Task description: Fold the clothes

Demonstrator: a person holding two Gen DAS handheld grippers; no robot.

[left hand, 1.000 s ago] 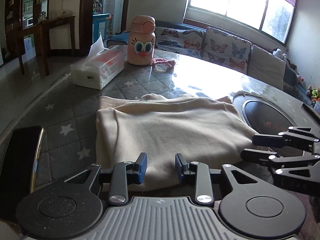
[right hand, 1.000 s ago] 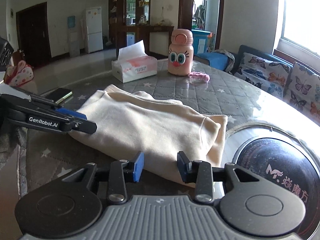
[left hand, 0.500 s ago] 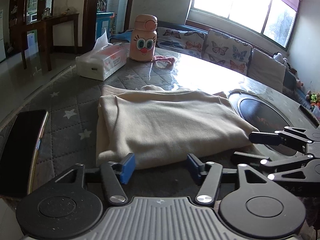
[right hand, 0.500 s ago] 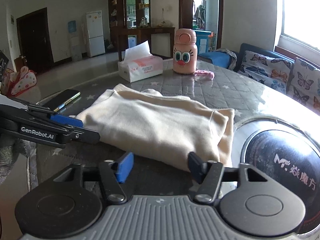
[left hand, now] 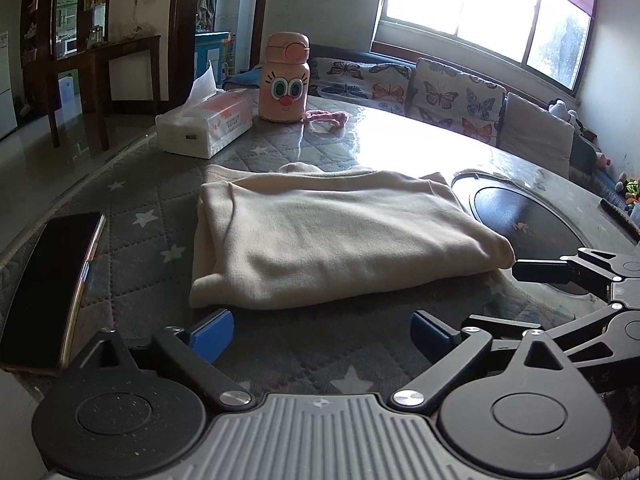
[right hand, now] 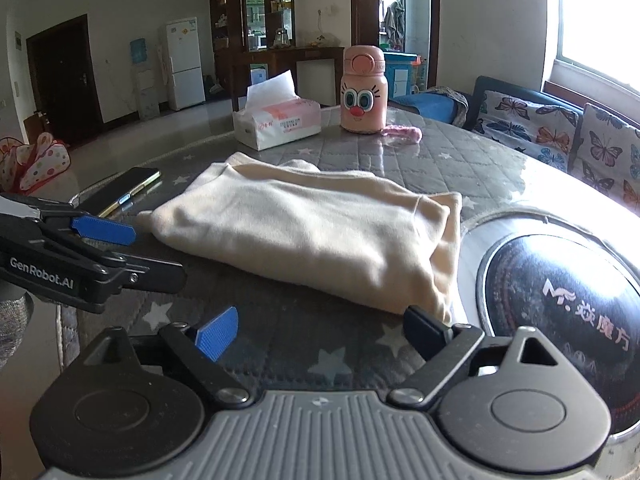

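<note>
1. The cream garment (left hand: 328, 240) lay folded into a flat bundle on the grey star-quilted table cover (left hand: 132, 216), its near edge just beyond both grippers
2. The left gripper (left hand: 322, 334) was spread wide with nothing between its blue pads (left hand: 212, 334); it sat just short of the garment's near hem, not touching it
3. The right gripper (right hand: 320, 334) was likewise wide apart and held nothing, its right finger close to the garment's near right corner; whether it touched the cloth could not be told
4. In the right wrist view the left gripper showed at the left edge, near the garment's left end
5. To the right of the garment a dark round hotplate (right hand: 560, 292) was set into the table, the cloth's right edge touching its rim
6. A black phone (left hand: 48, 284) lay at the left near edge of the table, well apart from the garment
7. At the far side stood a tissue pack (left hand: 206, 126) and, just to its right, a pink bottle with a cartoon face (left hand: 285, 80)
</note>
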